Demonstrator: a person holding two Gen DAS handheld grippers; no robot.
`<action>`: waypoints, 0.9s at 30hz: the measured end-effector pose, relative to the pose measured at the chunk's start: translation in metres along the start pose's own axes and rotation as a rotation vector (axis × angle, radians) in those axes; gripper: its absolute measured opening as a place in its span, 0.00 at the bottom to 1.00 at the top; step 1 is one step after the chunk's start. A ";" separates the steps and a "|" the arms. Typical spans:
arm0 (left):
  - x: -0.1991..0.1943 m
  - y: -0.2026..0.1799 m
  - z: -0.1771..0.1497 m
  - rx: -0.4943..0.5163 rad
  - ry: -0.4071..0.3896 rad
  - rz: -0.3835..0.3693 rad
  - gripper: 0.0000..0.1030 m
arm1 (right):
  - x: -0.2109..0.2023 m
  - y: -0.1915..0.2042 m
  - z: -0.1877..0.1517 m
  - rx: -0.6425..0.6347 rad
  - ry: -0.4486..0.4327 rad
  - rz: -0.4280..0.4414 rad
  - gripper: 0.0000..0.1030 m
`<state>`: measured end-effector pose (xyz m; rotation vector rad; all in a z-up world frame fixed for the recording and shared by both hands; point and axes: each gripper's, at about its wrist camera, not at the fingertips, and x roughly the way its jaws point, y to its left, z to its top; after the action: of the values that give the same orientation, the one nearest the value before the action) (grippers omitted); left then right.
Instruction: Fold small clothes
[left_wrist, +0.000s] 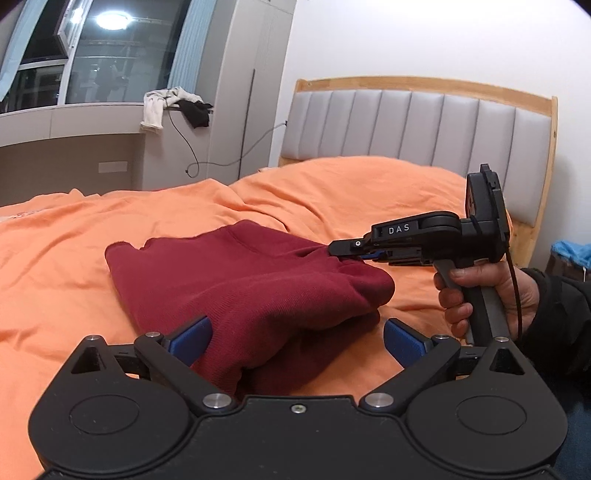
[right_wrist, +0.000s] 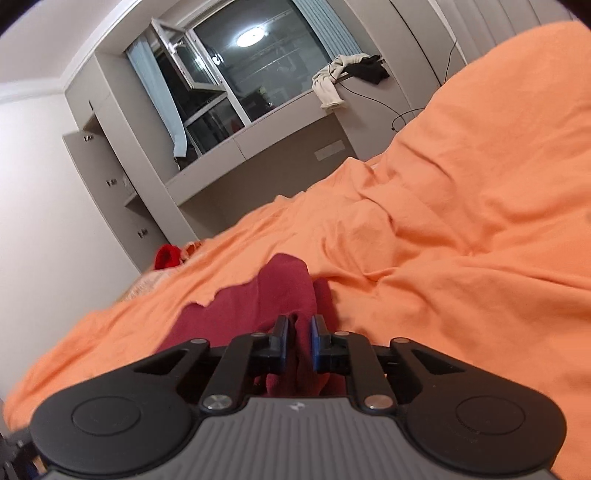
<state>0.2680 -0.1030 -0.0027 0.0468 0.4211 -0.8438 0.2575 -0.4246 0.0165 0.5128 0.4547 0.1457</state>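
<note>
A dark red garment (left_wrist: 251, 280) lies partly folded on the orange bed cover (left_wrist: 74, 258). My left gripper (left_wrist: 297, 338) is open, its blue pads (left_wrist: 192, 338) standing on either side of the garment's near edge. My right gripper (left_wrist: 341, 248) comes in from the right and is shut on the garment's far right edge. In the right wrist view the right gripper (right_wrist: 299, 334) pinches a fold of the red cloth (right_wrist: 284, 284) between its blue pads (right_wrist: 316, 330).
A padded grey headboard (left_wrist: 406, 122) with a wood frame stands behind the bed. A window ledge (left_wrist: 74, 114) with white and black clothes (left_wrist: 173, 103) is at the far left. A bright red item (right_wrist: 168, 256) lies at the bed's far edge.
</note>
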 end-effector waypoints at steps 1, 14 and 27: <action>0.002 0.000 0.001 0.004 0.005 0.001 0.96 | 0.002 -0.003 -0.003 -0.011 0.012 -0.010 0.17; -0.013 0.034 0.009 -0.268 -0.146 0.086 0.99 | -0.019 0.010 0.007 -0.025 -0.093 -0.072 1.00; 0.020 0.065 -0.004 -0.397 0.024 0.274 1.00 | 0.018 0.033 -0.031 -0.225 0.132 -0.100 1.00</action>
<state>0.3263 -0.0731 -0.0219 -0.2481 0.5844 -0.4797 0.2589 -0.3777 0.0025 0.2600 0.5841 0.1328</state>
